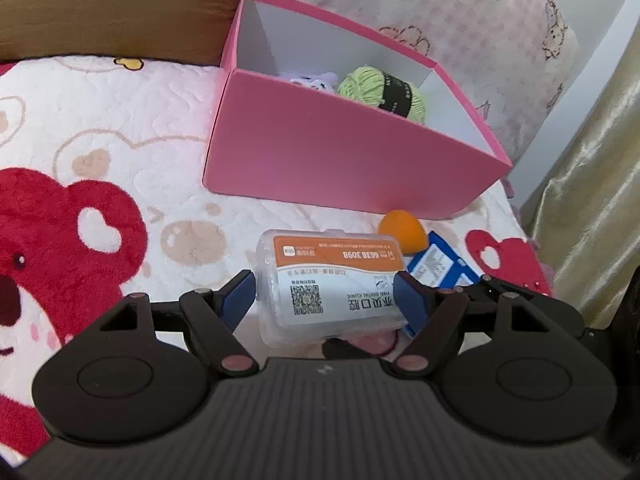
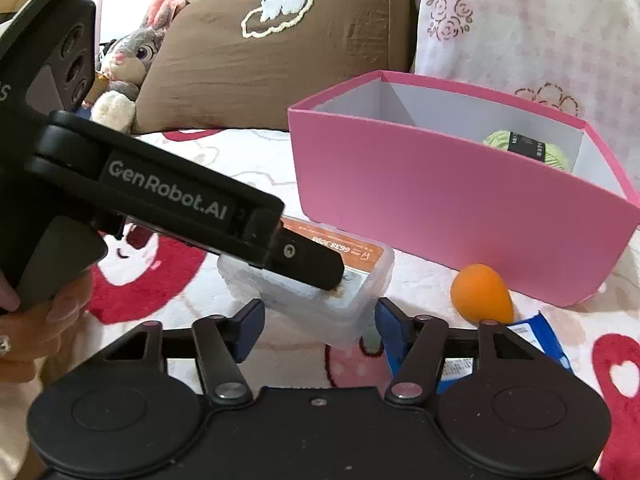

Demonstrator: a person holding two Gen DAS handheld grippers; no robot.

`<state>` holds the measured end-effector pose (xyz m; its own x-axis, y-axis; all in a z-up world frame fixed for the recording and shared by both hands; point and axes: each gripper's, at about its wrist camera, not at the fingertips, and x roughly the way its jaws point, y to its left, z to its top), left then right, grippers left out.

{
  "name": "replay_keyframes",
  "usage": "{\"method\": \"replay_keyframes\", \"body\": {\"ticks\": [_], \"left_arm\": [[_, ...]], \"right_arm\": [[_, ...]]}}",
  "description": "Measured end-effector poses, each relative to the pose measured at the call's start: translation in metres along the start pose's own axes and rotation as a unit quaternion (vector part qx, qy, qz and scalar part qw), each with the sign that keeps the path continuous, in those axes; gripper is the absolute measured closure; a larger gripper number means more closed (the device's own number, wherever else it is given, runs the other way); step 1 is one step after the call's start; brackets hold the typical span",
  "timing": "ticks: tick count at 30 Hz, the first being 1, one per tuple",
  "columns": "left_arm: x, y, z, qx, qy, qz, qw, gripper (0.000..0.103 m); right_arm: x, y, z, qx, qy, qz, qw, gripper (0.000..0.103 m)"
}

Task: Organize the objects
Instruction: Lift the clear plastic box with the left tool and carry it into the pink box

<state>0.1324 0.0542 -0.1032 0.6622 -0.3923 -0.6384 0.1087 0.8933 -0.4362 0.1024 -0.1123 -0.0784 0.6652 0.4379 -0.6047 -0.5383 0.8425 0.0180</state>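
A clear plastic case with an orange and white label (image 1: 330, 284) sits between the fingers of my left gripper (image 1: 326, 300), which is shut on it, just above the bedspread. It also shows in the right wrist view (image 2: 360, 276), with the left gripper (image 2: 304, 264) reaching in from the left. My right gripper (image 2: 318, 326) is open and empty, close in front of the case. A pink box (image 1: 340, 148) (image 2: 460, 208) stands beyond, holding green yarn (image 1: 380, 90) (image 2: 528, 148) and a small lilac plush (image 1: 312, 80).
An orange egg-shaped sponge (image 1: 402, 232) (image 2: 482, 292) and a blue packet (image 1: 440, 264) (image 2: 536, 336) lie on the bedspread (image 1: 120, 152) in front of the box. A brown pillow (image 2: 260, 52), a pink floral pillow (image 2: 540, 28) and a grey plush rabbit (image 2: 132, 60) are behind.
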Motion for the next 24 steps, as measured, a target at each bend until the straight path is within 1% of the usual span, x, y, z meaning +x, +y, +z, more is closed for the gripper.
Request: {"method": "replay_keyframes", "body": {"ticks": [7,10,13,14,15,20,21,24], "left_arm": [[-0.024,-0.011,0.003,0.001,0.006,-0.017,0.9998,0.032],[-0.032,-0.014,0.007,-0.010,0.012,-0.026,0.9995,0.032],[-0.038,-0.020,0.010,-0.004,0.028,-0.033,0.9990,0.032],[-0.041,-0.023,0.010,0.000,0.033,-0.035,0.9989,0.034],[-0.044,-0.025,0.011,0.002,0.034,-0.034,0.9988,0.036],[-0.064,-0.038,0.018,0.008,0.036,-0.043,0.9984,0.036],[-0.068,-0.039,0.020,0.010,0.036,-0.045,0.9983,0.038],[-0.076,-0.046,0.027,0.014,0.039,-0.051,0.9978,0.038]], "right_arm": [[-0.029,0.010,0.010,-0.018,0.002,-0.015,1.000,0.039],[-0.039,0.014,0.015,-0.022,0.002,-0.024,0.999,0.040],[-0.052,0.016,0.016,-0.016,0.009,-0.029,0.999,0.041],[-0.056,0.017,0.017,-0.016,0.012,-0.030,0.999,0.041],[-0.060,0.018,0.018,-0.017,0.015,-0.032,0.999,0.042],[-0.082,0.023,0.024,-0.020,0.005,-0.037,0.999,0.043],[-0.087,0.024,0.026,-0.023,0.004,-0.039,0.999,0.044],[-0.097,0.025,0.034,-0.030,0.006,-0.046,0.999,0.044]]}}
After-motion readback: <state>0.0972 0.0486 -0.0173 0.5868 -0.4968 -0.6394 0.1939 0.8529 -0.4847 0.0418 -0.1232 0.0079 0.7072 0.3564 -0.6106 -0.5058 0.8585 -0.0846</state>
